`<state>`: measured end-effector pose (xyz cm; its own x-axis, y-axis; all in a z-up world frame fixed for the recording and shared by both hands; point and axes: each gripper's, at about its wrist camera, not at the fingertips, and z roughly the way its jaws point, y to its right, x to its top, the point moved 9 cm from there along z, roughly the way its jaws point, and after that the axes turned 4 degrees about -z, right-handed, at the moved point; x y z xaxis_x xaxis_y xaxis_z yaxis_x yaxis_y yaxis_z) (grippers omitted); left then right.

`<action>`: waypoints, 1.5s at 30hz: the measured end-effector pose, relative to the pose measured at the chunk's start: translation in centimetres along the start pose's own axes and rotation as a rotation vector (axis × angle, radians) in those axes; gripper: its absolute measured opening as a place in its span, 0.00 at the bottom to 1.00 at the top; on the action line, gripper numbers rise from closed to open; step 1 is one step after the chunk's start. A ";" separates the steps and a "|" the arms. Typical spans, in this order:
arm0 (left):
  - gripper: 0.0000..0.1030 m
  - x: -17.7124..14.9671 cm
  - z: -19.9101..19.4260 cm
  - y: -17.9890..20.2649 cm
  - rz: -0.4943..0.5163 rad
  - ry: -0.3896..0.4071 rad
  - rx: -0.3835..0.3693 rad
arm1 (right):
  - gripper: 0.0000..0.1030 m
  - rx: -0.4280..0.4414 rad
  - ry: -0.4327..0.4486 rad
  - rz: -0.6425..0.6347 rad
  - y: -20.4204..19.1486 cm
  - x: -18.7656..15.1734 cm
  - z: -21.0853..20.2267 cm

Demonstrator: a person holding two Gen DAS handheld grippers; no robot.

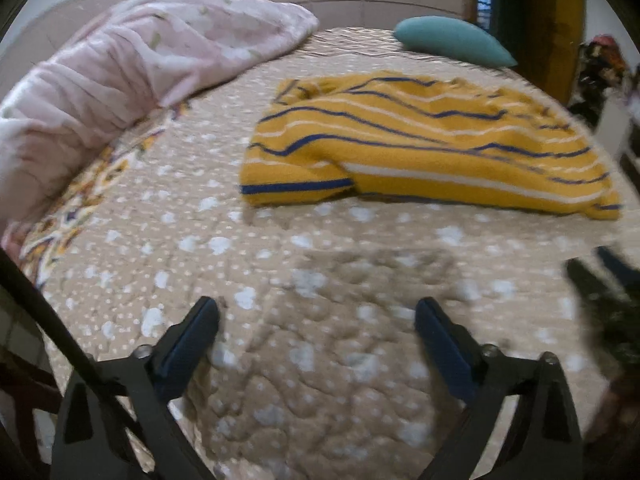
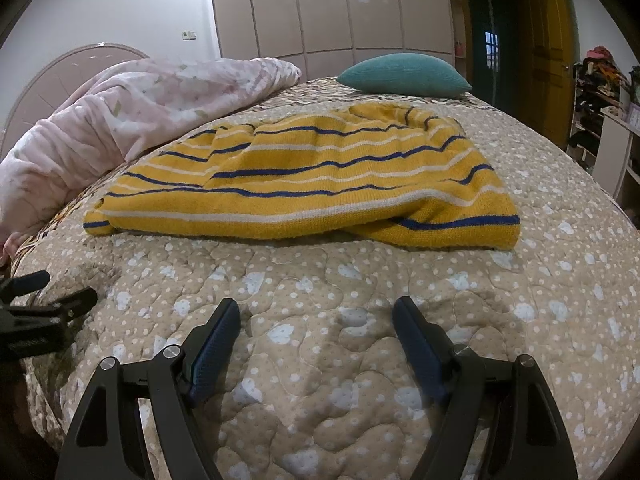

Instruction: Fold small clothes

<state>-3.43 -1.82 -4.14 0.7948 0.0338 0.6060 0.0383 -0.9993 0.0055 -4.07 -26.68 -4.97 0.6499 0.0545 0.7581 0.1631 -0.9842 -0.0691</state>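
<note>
The pink floral duvet (image 2: 132, 104) is bunched along the left side of the bed, in front of a rounded headboard (image 2: 80, 64). The quilted beige bedspread (image 2: 304, 360), printed with white dots and pale patches, covers the rest of the bed.

The left gripper (image 1: 318, 314) stands above bare bedspread with its jaws wide and nothing between them. Its blue pads (image 1: 188, 344) face each other across open quilt. In the right wrist view the left gripper (image 2: 52, 292) shows at the left edge, near the bed's side.

The yellow striped sweater (image 2: 304, 188) lies on the bedspread in the middle of the bed, well apart from both grippers. It is loosely folded and rumpled, with blue and white stripes running across it. Its near hem faces the grippers.

The right gripper (image 2: 316, 314) also hovers over bare bedspread, jaws spread wide and empty, pointing toward the sweater's near edge.

A teal cushion (image 2: 402, 74) rests at the far end of the bed, beyond the sweater. Wardrobe doors (image 2: 332, 8) stand behind it. At the far right, a shelf unit (image 2: 600, 92) carries mixed items.
</note>
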 end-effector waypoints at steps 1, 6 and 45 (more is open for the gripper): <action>0.89 0.0 -0.4 0.1 -0.004 -0.002 -0.014 | 0.83 0.010 -0.006 0.001 0.1 0.1 0.0; 0.89 0.2 -3.0 0.7 0.040 0.036 -0.073 | 0.71 0.124 -0.077 0.020 0.5 2.2 -1.5; 0.89 -0.4 -3.7 -0.2 -0.054 -0.032 -0.167 | 0.73 0.190 -0.116 0.484 13.7 7.9 4.8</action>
<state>-6.00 -1.70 -1.40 0.8133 0.0856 0.5756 -0.0176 -0.9851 0.1713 6.82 -38.97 -3.02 0.7605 -0.3689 0.5343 -0.0509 -0.8542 -0.5174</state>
